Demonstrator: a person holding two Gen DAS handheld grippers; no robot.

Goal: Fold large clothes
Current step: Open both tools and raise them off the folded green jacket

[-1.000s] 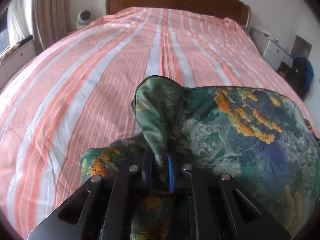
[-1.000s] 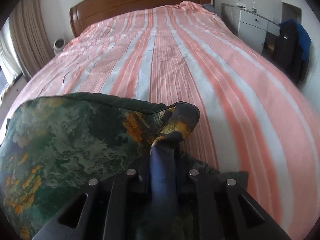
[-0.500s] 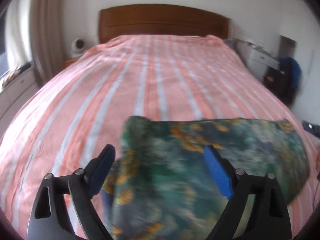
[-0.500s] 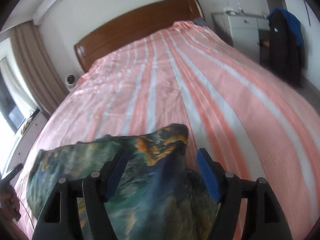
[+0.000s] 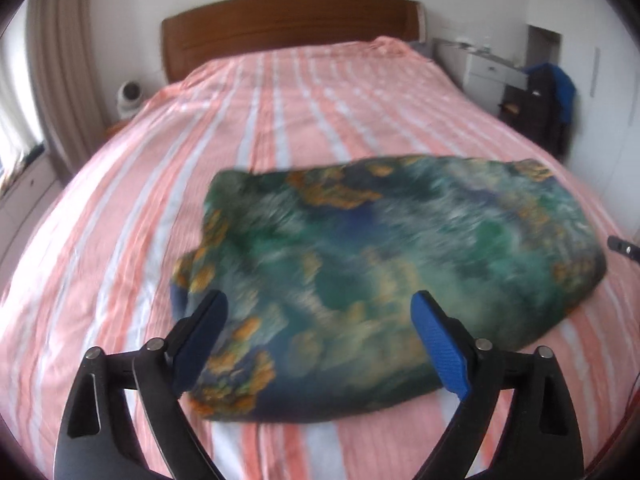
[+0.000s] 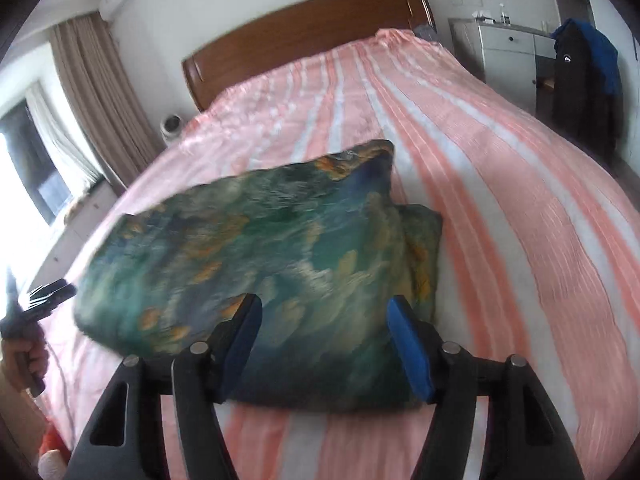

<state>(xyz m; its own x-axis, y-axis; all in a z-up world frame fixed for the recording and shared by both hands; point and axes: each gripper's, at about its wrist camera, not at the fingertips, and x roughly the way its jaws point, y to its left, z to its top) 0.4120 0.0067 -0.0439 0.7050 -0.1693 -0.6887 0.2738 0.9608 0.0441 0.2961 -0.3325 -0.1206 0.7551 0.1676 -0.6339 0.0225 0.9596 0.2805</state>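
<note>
The folded garment (image 5: 400, 264), green and blue with orange patches, lies across the near part of the pink striped bed (image 5: 120, 240). My left gripper (image 5: 319, 300) hovers above its near left part, jaws wide open, holding nothing. In the right wrist view the garment (image 6: 280, 264) lies flat, with a lower layer sticking out on the right. My right gripper (image 6: 324, 302) hangs over its near edge; its jaws are closing, with the cloth below them, not pinched. A hand (image 6: 24, 360) holding the left gripper shows at that view's left edge.
A wooden headboard (image 5: 288, 24) closes off the far end of the bed. To the right stand a white dresser (image 5: 488, 72) and a dark jacket on a chair (image 5: 548, 100). A small white appliance (image 5: 130, 94) and curtains (image 6: 92, 92) are on the left.
Both grippers have let go of the garment's pinched corners and opened. They have pulled back and risen, and the garment now lies flat on the bed.
</note>
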